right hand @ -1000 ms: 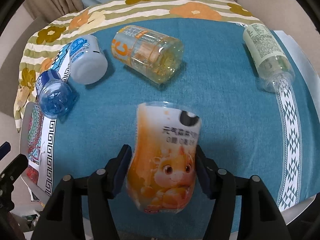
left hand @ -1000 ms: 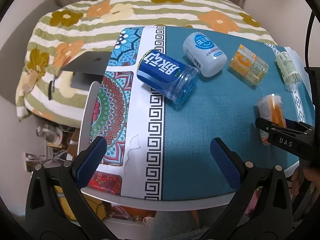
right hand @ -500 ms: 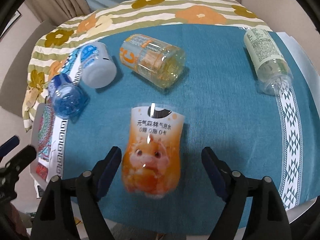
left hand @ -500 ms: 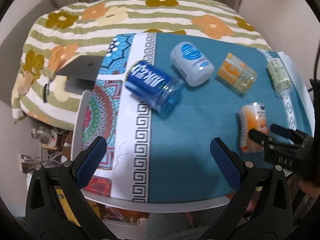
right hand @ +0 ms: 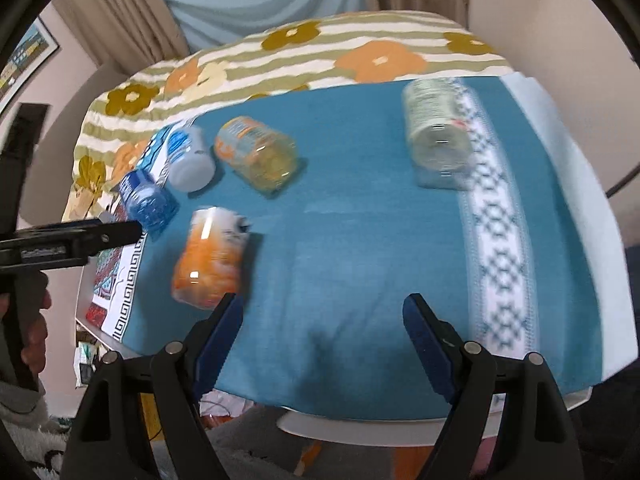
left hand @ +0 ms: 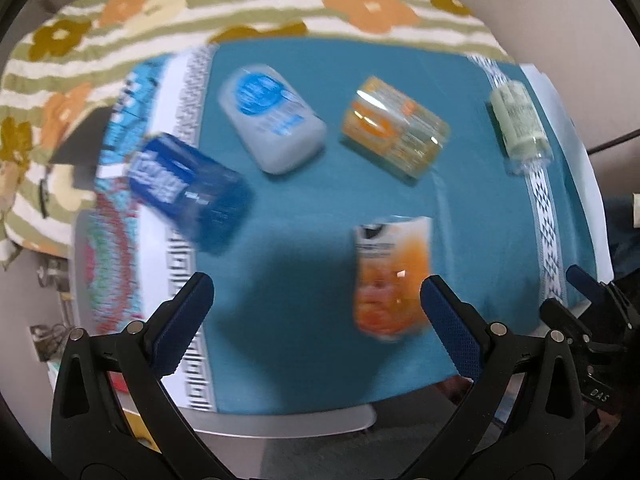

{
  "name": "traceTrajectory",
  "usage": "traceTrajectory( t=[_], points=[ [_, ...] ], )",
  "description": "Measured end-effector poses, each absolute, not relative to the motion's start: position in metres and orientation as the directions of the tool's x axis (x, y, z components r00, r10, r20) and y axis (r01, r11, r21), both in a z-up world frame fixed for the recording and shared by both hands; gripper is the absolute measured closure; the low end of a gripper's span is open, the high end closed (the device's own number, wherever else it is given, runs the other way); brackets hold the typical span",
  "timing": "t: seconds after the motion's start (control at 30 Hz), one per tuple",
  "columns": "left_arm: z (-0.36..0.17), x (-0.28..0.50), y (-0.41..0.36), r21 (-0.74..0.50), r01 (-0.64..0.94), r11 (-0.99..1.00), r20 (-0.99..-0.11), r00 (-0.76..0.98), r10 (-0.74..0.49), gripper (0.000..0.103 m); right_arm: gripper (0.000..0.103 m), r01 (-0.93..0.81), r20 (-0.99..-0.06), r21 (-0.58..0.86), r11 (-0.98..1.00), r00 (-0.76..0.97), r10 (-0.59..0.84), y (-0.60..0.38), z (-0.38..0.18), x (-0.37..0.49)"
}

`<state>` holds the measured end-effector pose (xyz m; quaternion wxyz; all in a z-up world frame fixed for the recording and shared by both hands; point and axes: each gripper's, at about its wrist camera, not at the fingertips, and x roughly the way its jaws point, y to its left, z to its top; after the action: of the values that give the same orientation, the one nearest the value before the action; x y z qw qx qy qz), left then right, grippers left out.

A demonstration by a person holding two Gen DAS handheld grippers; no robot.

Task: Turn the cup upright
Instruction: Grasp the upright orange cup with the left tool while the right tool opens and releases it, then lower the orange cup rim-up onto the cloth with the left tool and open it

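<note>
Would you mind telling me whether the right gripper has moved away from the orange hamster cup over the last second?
Yes. The right gripper has let go and swung right: the orange hamster cup, formerly between its fingers, now lies outside the left finger, on the teal cloth.

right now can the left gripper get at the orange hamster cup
Probably yes. The left gripper is open with nothing held, and the orange hamster cup lies on its side on the blue cloth just ahead, beside the right-hand jaw. Nothing sits between them.
</note>
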<state>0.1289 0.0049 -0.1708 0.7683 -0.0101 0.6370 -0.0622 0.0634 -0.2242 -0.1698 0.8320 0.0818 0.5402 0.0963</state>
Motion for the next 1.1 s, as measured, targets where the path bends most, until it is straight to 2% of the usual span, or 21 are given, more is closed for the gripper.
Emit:
traceTrajectory(
  t=[0.13,0.4,0.43,0.5,0.73,0.8,0.9,0.93,0.97,1.1],
  points=[
    [-0.188,0.141,-0.02,-0.12,0.087,0.989,-0.988,0.09,-0.127,0.0,0.024,-0.033,-0.875,0.263,0.964,0.414,0.252,-0.251,-0.174,0.059],
    [-0.22,0.163,-0.053,-0.089,0.079,0.993,-0.996,-0.035,-0.087,0.0,0.024,-0.011,-0.871,0.277,0.961,0.418,0.256,-0.282,-0.192,0.053],
    [-0.223,0.165,-0.055,-0.086,0.077,0.993,-0.995,-0.052,-0.082,0.001,0.024,-0.008,-0.872,0.277,0.961,0.418,0.254,-0.286,-0.195,0.053],
    [-0.231,0.169,-0.06,-0.081,0.074,0.994,-0.993,-0.089,-0.074,0.008,0.024,0.0,-0.871,0.285,0.958,0.416,0.259,-0.293,-0.199,0.054],
    [-0.248,0.178,-0.072,-0.049,0.073,0.996,-0.989,-0.146,-0.038,0.01,0.024,0.019,-0.867,0.32,0.947,0.408,0.285,-0.313,-0.212,0.061],
    [-0.251,0.181,-0.077,-0.051,0.073,0.996,-0.987,-0.155,-0.039,0.02,0.024,0.014,-0.867,0.324,0.946,0.405,0.291,-0.314,-0.214,0.063],
    [-0.258,0.183,-0.082,-0.058,0.077,0.995,-0.984,-0.172,-0.044,0.026,0.024,0.01,-0.866,0.327,0.945,0.403,0.295,-0.313,-0.216,0.064],
    [-0.26,0.184,-0.083,-0.062,0.077,0.995,-0.983,-0.177,-0.047,0.031,0.024,0.009,-0.866,0.328,0.945,0.402,0.297,-0.313,-0.216,0.065],
    [-0.262,0.184,-0.085,-0.067,0.075,0.995,-0.981,-0.186,-0.052,0.043,0.024,0.01,-0.866,0.33,0.944,0.402,0.298,-0.313,-0.216,0.066],
    [-0.264,0.182,-0.084,-0.083,0.071,0.994,-0.981,-0.183,-0.069,0.045,0.024,0.01,-0.865,0.334,0.943,0.401,0.302,-0.313,-0.217,0.066]
  ],
)
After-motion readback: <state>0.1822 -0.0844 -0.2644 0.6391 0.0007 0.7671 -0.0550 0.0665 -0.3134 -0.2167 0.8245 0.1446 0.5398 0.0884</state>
